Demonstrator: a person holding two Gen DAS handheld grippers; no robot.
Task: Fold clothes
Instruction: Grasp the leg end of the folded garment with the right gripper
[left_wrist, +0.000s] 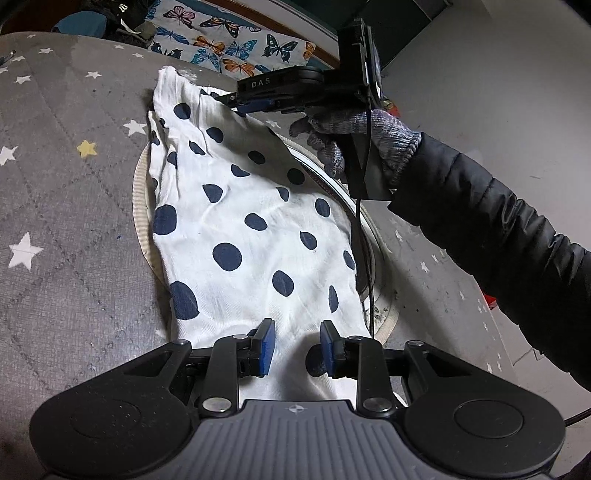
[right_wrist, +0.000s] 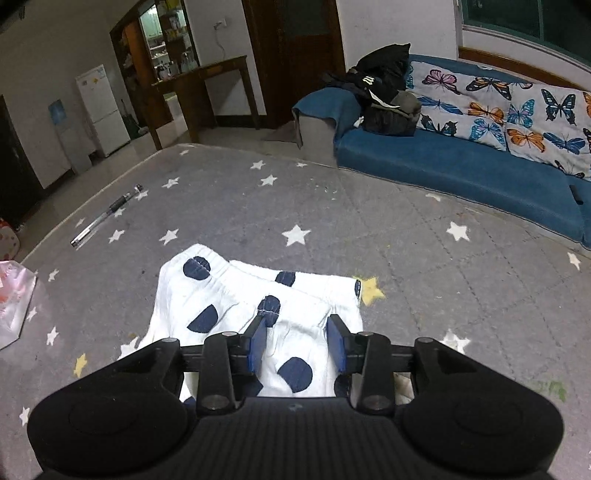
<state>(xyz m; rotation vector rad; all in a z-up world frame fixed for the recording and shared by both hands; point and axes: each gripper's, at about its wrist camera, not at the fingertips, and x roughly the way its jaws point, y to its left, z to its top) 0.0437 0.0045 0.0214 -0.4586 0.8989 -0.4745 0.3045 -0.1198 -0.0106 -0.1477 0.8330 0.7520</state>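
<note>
I held my left claw (left_wrist: 296, 345) low over the near end of the white cotton garment with navy polka dots (left_wrist: 251, 229), its blue pads spread apart with cloth showing between them, gripping nothing. The garment lay stretched lengthwise on the grey quilted mat with white stars (left_wrist: 66, 229), partly covering a round cream-rimmed cushion (left_wrist: 142, 206). My right claw (left_wrist: 240, 105) sat at the garment's far end, by the elastic waistband; from its own camera the right claw (right_wrist: 297, 341) also stood wide, pads on either side of the fabric without pinching it. My gloved right hand (left_wrist: 354, 136) held its handle. A clear pen (right_wrist: 107, 216) lay on the mat well apart, and a blue sofa with a butterfly-print blanket (right_wrist: 461, 173) stood beyond.
</note>
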